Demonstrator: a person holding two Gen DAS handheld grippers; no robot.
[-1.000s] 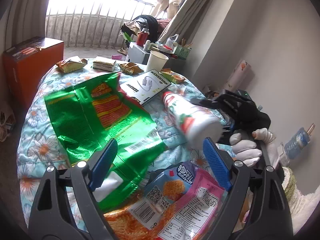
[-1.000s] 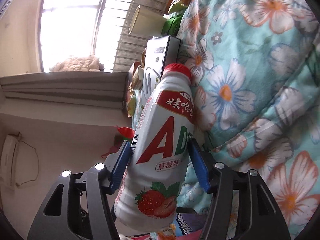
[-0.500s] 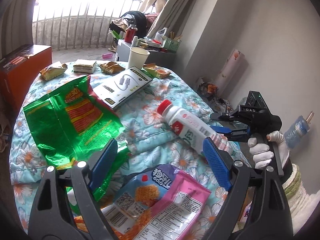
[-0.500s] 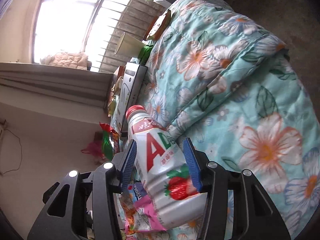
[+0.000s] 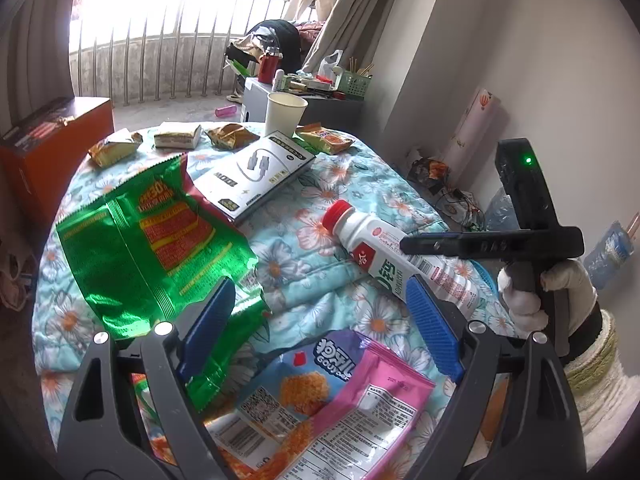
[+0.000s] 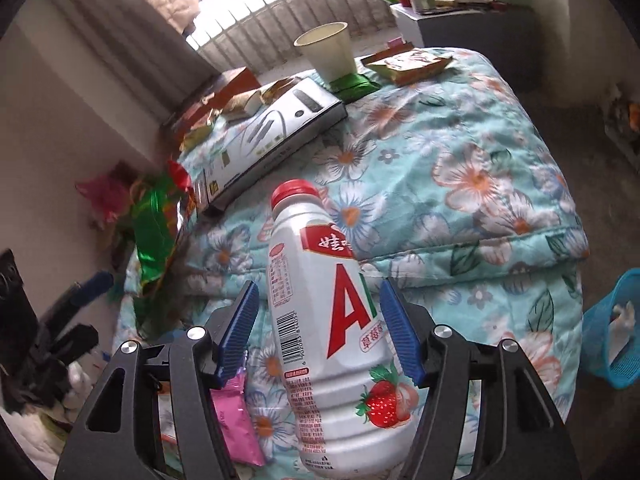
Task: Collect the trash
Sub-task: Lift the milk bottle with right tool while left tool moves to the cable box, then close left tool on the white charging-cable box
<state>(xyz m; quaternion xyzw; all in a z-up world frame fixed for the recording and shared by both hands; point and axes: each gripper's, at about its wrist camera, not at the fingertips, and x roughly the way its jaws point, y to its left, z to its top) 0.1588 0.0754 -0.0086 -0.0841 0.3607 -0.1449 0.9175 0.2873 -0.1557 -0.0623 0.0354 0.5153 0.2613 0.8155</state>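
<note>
We see the right gripper point(image 6: 318, 330) with its blue pads either side of one white strawberry-milk bottle point(image 6: 332, 332); a sliver of gap shows at the left pad, so we cannot tell whether the bottle is pinched or merely bracketed. The bottle lies red cap forward over the near edge of the floral quilt point(image 6: 472, 184). The left gripper point(image 5: 316, 326) is spread wide and holds nothing, hovering above the quilt's near end. Beside the quilt's right edge, low down, sits one blue mesh basket point(image 6: 612, 332), which we judge the likely destination. To do this step well, we would confirm firm contact on both pads at the bottle's waist before lifting, keep it level, and swing clear of the quilt's hem. Counted on the quilt: one large green foil bag point(image 5: 152, 240) at the left; one pink snack packet point(image 5: 340, 408) nearest the left gripper; one flat cable box point(image 5: 256, 172) at the centre; one paper cup point(image 5: 285, 114) at the far edge; four small wrappers point(image 5: 176, 136) ranged along that far edge.
</note>
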